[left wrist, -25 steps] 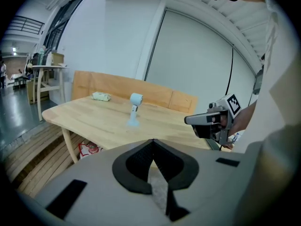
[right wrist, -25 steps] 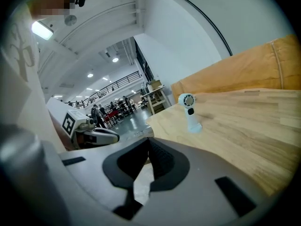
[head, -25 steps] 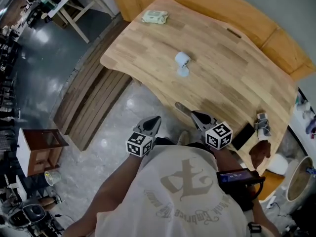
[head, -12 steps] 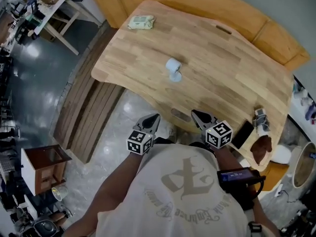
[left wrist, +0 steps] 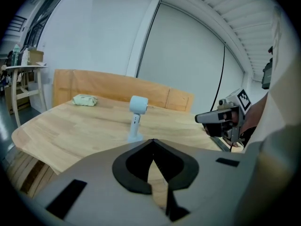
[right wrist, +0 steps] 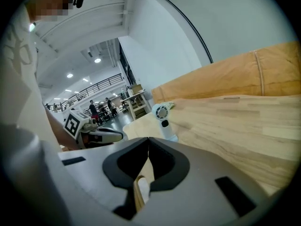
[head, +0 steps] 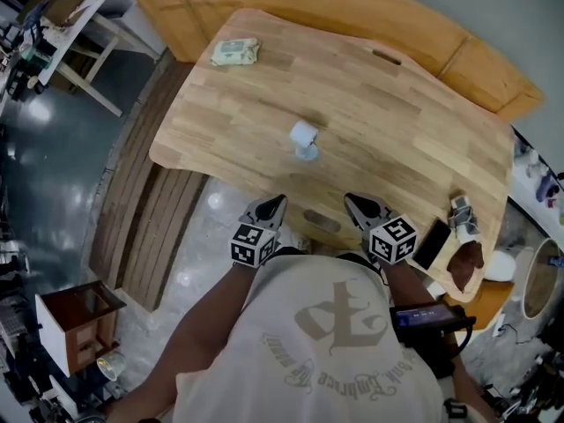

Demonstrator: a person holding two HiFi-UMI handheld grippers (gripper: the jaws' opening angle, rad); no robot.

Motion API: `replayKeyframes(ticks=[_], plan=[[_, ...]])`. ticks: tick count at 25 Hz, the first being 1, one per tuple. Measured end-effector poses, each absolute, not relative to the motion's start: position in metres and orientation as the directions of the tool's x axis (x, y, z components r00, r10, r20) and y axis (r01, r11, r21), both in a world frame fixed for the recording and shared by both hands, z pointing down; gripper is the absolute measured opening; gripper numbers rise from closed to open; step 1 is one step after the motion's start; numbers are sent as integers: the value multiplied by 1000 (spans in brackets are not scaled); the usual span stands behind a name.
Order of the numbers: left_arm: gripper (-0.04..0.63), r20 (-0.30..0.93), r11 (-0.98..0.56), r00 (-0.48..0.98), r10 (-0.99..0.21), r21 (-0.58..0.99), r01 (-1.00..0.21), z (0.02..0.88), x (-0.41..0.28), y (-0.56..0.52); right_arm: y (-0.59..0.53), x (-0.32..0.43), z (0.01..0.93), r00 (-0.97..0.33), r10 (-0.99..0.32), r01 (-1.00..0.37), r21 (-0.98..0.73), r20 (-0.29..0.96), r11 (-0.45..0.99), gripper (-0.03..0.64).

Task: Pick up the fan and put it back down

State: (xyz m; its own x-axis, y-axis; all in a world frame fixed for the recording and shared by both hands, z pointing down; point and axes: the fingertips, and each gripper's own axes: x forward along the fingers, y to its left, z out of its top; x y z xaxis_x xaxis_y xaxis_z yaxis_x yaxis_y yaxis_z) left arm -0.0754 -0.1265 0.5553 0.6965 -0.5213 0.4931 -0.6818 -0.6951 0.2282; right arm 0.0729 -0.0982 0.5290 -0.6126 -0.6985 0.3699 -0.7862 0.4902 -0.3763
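Left tool (left wrist: 153, 144): grey body, black-padded jaws closed tip to tip, nothing between them. Past the tips, a small pale-blue handheld fan (left wrist: 137, 117) stands upright on its base on the light wooden tabletop (left wrist: 70, 126). A pale green soft packet (left wrist: 85, 100) lies at the far left, well apart from the fan. An orange-brown wooden panel (left wrist: 108, 86) runs behind the tabletop. Right tool (left wrist: 200, 118), with its marker cube, comes in from the right, jaws pointing left; can't tell its state from here.

wooden table (head: 397, 122) | pale green packet (head: 234, 52) at far-left corner | brown cabinet (head: 75, 311) on floor
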Motion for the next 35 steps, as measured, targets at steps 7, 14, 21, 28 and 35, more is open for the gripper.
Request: replayKeyframes(ticks=[7, 14, 21, 28, 35], plan=[[11, 497, -722, 712, -496, 220, -656, 564, -58, -168, -117, 81, 525, -561, -734, -822, -361, 382, 441, 14], [12, 498, -752, 723, -479, 192, -631, 572, -38, -201, -126, 94, 525, -502, -768, -857, -349, 399, 379, 14], [12, 496, -772, 742, -451, 200, -603, 584, -26, -225, -128, 97, 529, -457, -782, -880, -343, 424, 328, 14], [124, 498, -768, 727, -473, 170, -617, 595, -15, -245, -124, 103, 533, -420, -790, -897, -337, 446, 287, 14], [218, 508, -771, 708, -490, 127, -625, 607, -2, -259, -116, 115, 536, -387, -796, -910, -334, 465, 247, 14]])
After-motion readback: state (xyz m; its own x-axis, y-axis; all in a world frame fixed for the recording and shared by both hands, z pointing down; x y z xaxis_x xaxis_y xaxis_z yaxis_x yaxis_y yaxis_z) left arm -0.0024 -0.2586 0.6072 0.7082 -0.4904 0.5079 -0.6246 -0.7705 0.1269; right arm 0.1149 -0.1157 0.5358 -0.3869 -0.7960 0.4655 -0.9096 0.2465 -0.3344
